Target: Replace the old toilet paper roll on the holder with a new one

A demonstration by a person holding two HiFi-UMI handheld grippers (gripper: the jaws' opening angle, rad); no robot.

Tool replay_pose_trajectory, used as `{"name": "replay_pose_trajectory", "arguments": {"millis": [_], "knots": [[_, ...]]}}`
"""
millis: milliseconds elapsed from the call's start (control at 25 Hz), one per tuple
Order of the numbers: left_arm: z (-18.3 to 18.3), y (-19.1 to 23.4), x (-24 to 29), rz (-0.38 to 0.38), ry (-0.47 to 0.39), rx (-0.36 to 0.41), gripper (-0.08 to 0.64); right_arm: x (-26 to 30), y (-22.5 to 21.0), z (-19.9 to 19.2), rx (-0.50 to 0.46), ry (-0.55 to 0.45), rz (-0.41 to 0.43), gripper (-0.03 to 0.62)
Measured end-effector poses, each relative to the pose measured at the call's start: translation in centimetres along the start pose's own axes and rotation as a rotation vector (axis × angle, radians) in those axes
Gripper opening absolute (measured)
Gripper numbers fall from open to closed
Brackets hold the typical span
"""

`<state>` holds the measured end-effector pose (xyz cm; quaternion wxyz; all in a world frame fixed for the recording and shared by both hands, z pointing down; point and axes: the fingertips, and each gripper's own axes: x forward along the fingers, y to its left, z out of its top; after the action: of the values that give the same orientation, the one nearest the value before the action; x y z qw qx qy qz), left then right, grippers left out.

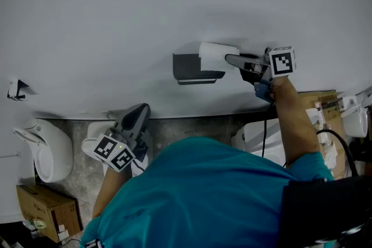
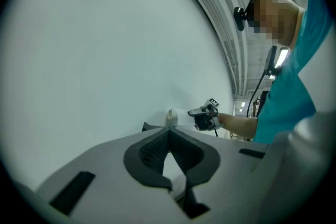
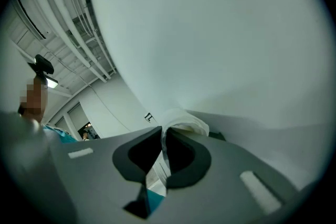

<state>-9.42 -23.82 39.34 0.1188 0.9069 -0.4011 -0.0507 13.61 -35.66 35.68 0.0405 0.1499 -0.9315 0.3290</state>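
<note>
Right gripper (image 3: pixel 163 136) was pinched nearly shut on the end of the paper roll (image 1: pixel 216 55), which sat at the grey holder (image 1: pixel 195 69) on the wall. Left gripper (image 2: pixel 168 131) was closed, empty, well apart. Likely risk: the thin pinch could have torn the paper or slipped, dropping the roll.

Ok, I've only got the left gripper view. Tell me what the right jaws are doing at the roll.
Observer: The right gripper view shows the right gripper shut on the roll, pinching its white edge.
Operator: Now place my left gripper against the holder.
Observer: In the head view the left gripper is off the wall, down-left of the holder in the picture, touching neither it nor the roll.
</note>
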Motion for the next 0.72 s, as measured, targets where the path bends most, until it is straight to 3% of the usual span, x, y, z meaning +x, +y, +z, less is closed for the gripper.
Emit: {"name": "replay_pose_trajectory", "arguments": {"millis": [560, 720], "knots": [[0.8, 6.8, -1.2, -0.045, 0.019, -0.062, 0.008, 0.0, 0.5, 0.7, 0.012, -0.023, -0.08, 0.018], [-0.1, 3.8, -0.3, -0.056, 0.02, -0.054, 0.008, -3.9, 0.4, -2.2, 0.018, -0.008, -0.087, 0.018]]}}
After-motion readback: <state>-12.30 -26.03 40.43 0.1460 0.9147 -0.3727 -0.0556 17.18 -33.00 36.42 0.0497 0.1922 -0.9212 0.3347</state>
